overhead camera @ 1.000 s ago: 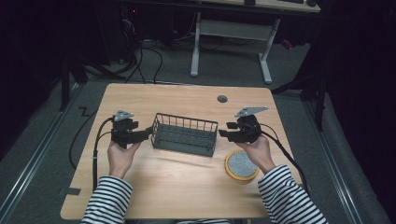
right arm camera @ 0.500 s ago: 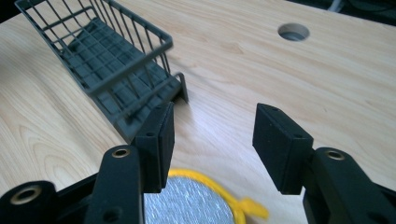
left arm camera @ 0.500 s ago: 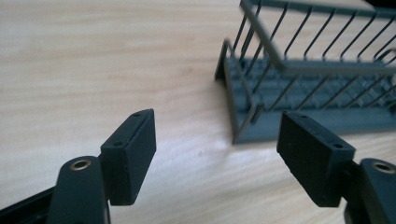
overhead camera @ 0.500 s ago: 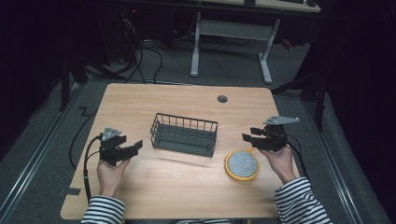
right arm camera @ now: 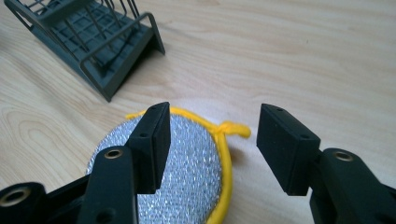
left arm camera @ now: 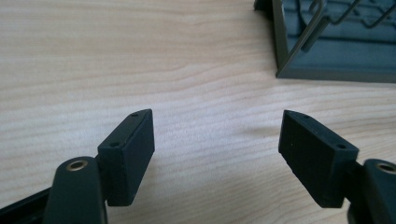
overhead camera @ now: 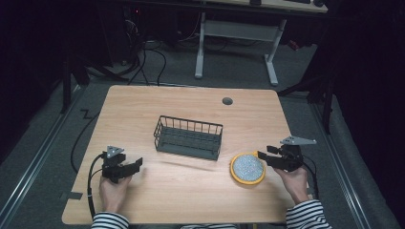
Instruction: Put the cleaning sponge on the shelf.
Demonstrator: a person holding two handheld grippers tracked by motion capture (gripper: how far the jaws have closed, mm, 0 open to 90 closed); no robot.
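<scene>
A dark wire basket [overhead camera: 188,137] stands empty in the middle of the wooden table [overhead camera: 191,105]. To its right lies a round silver scouring pad with a yellow rim [overhead camera: 247,168]. My right gripper [overhead camera: 270,155] is open just right of the pad, its jaws apart over the pad's yellow edge and knot [right arm camera: 232,129]. My left gripper [overhead camera: 137,164] is open near the table's front left, over bare wood [left arm camera: 215,116]. A corner of the basket [left arm camera: 327,51] lies ahead of it at the upper right. The basket [right arm camera: 93,42] also sits up-left in the right gripper view.
A small round grommet [overhead camera: 227,101] sits in the table near its far edge. Black cables [overhead camera: 90,176] trail from the left gripper off the table's left side. A desk frame [overhead camera: 236,43] stands on the floor beyond the table.
Both grippers let go of the basket's ends and drew back toward me. The left went down-left to bare wood, the right down-right beside the scouring pad. The basket stayed put.
</scene>
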